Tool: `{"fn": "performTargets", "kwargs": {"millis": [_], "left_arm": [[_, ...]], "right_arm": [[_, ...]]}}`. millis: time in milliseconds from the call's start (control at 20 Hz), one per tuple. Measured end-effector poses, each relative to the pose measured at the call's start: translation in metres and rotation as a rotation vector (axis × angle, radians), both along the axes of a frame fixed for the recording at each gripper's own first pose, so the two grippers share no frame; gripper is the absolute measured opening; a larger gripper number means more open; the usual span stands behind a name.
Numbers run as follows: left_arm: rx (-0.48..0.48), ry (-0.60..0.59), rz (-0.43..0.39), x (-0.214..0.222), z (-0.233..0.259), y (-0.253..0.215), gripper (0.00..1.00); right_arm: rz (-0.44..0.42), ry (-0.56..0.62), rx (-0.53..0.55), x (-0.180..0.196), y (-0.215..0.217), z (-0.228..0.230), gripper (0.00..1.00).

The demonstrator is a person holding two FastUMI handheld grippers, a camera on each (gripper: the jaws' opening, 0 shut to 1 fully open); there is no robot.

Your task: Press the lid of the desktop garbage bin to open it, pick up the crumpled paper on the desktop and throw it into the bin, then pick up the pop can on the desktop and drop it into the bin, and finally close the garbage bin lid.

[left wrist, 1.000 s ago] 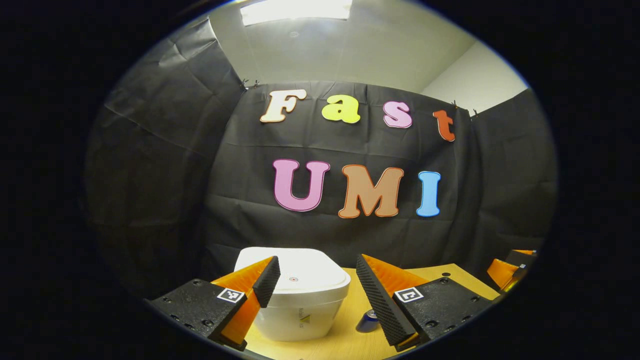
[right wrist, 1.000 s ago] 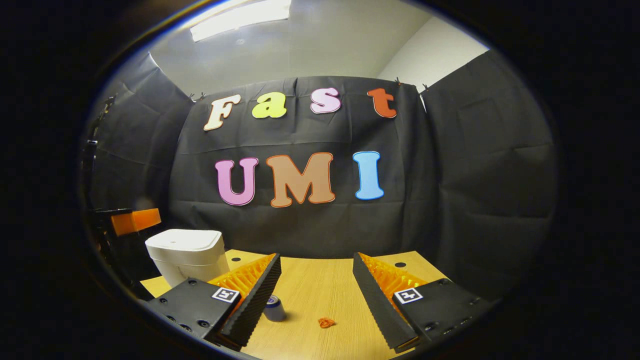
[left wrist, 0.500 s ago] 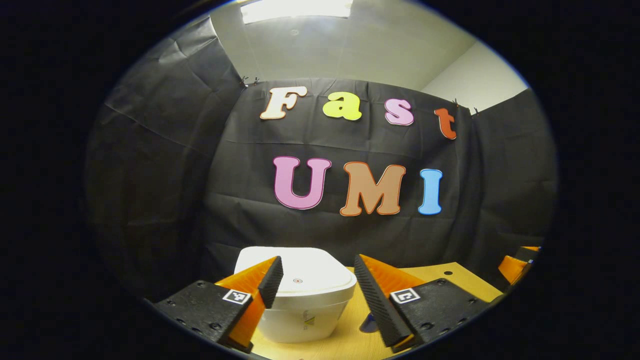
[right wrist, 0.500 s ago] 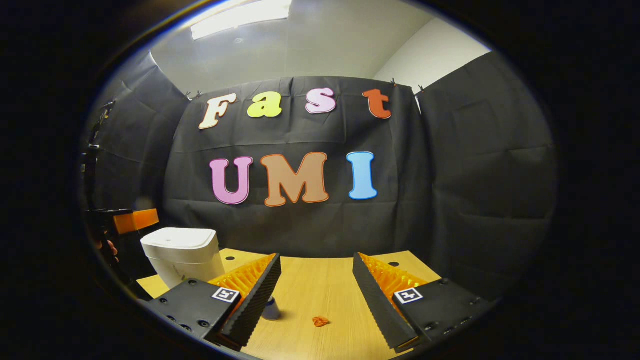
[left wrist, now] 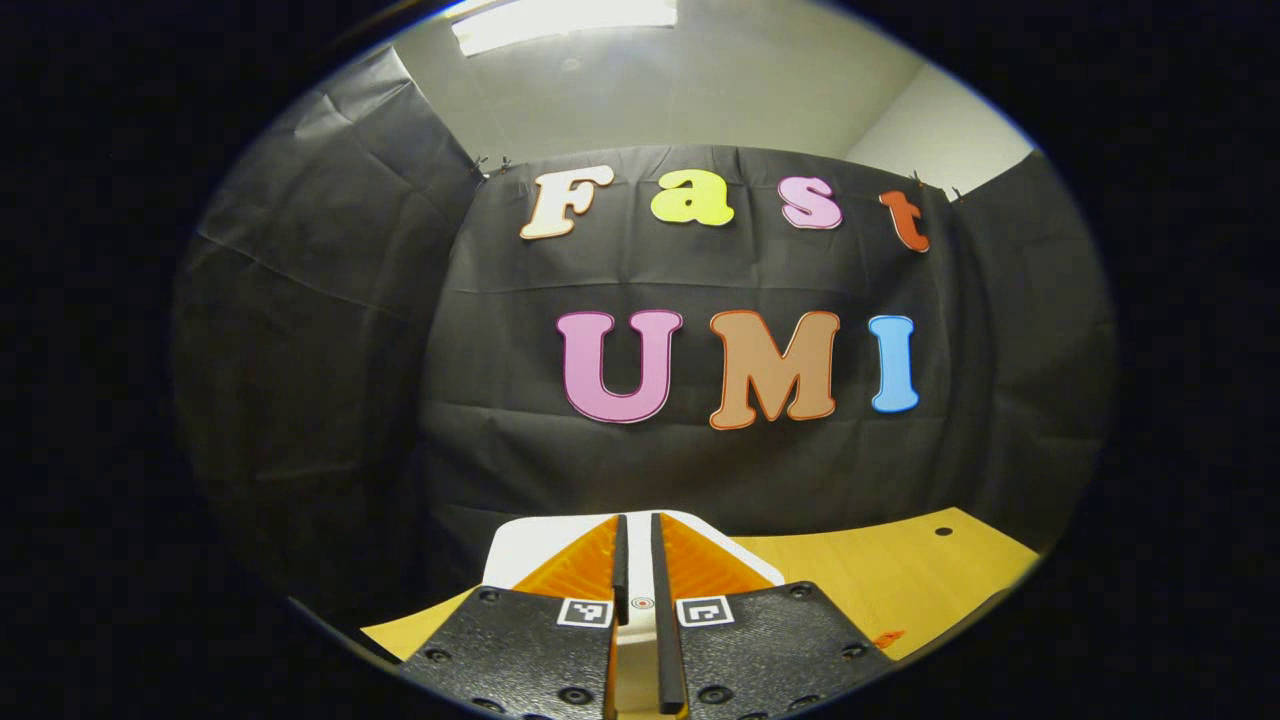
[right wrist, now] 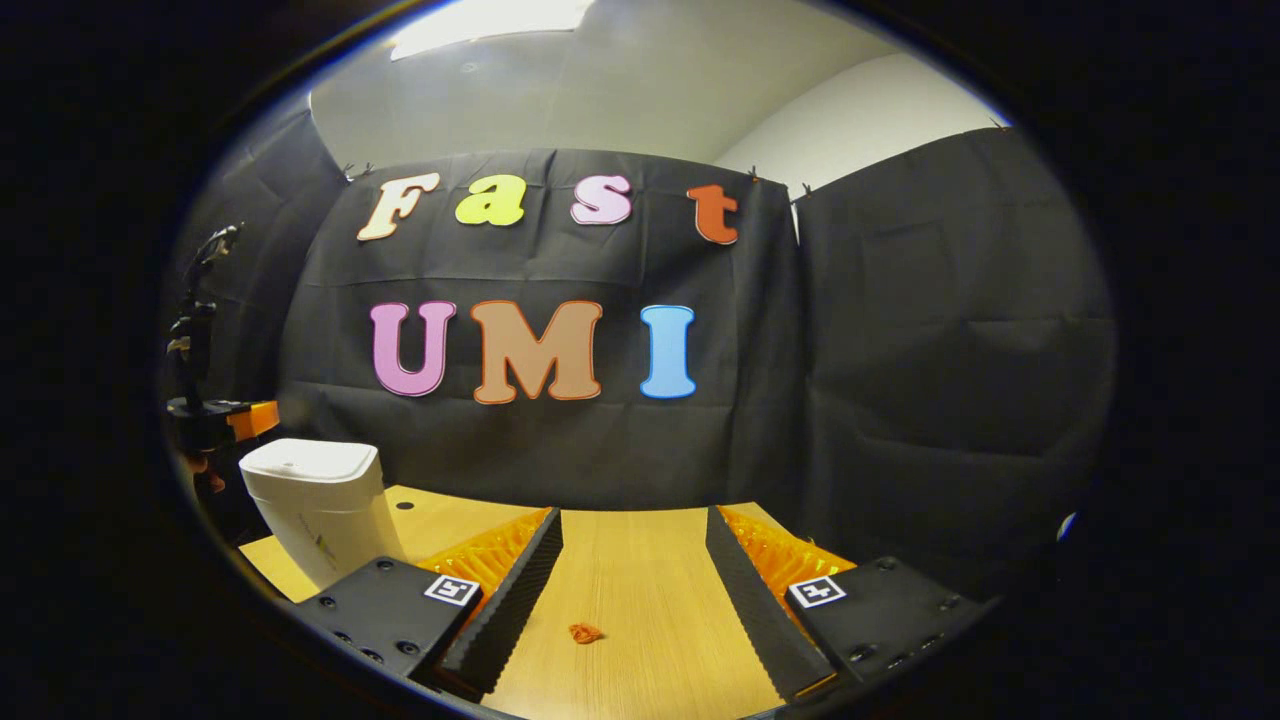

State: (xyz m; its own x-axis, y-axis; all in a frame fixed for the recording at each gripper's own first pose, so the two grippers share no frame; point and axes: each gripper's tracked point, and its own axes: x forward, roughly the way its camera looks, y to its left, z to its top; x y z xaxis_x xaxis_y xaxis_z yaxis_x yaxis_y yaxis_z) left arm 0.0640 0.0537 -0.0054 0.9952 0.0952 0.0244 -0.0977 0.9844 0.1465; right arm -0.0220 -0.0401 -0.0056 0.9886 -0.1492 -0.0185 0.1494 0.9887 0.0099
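Left gripper view: the left gripper point(left wrist: 637, 530), fingers nearly together and holding nothing, hangs over the closed white bin point(left wrist: 520, 545) on the table point(left wrist: 900, 575).

Right gripper view: the right gripper point(right wrist: 634, 530) is wide open and empty; the crumpled paper point(right wrist: 585, 632) lies between its fingers on the table, the bin far left.

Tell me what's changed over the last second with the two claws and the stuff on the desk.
The left claw has closed its fingers with nothing between them, and it now sits over the white bin lid. The right claw has stayed open and swung right, so the crumpled paper now lies between its fingers and the can has left its view. The bin lid is still shut, and the paper is still on the desk.
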Motion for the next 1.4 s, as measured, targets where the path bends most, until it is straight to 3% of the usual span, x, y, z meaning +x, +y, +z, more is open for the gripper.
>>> {"fn": "performTargets", "kwargs": {"millis": [150,350,550,650,950,1150,1250,1400], "left_arm": [[0.043,0.013,0.0,0.018,-0.008,0.008,0.0],[0.044,0.06,-0.005,0.035,-0.031,0.015,0.0],[0.015,0.136,0.002,0.043,-0.06,0.019,0.0],[0.017,0.109,-0.001,0.043,-0.054,0.018,0.0],[0.014,0.097,0.014,0.044,-0.061,0.018,0.0],[-0.03,0.107,-0.073,0.048,-0.062,0.0,0.0],[-0.015,0.111,-0.076,0.049,-0.062,-0.001,0.0],[-0.01,0.12,-0.07,0.051,-0.062,-0.004,0.0]], "right_arm": [[-0.047,0.011,0.023,-0.004,-0.008,-0.006,1.0],[-0.078,0.042,0.028,-0.005,-0.007,-0.014,1.0],[-0.069,0.072,0.023,-0.001,0.002,-0.02,0.96],[-0.065,0.086,0.014,0.002,0.003,-0.022,1.0],[-0.039,0.111,0.042,0.009,0.007,-0.028,0.96],[-0.021,0.118,0.054,0.01,0.011,-0.032,0.96],[-0.02,0.103,0.055,0.006,0.01,-0.028,1.0],[-0.021,0.059,0.07,-0.001,0.006,-0.02,0.96]]}}
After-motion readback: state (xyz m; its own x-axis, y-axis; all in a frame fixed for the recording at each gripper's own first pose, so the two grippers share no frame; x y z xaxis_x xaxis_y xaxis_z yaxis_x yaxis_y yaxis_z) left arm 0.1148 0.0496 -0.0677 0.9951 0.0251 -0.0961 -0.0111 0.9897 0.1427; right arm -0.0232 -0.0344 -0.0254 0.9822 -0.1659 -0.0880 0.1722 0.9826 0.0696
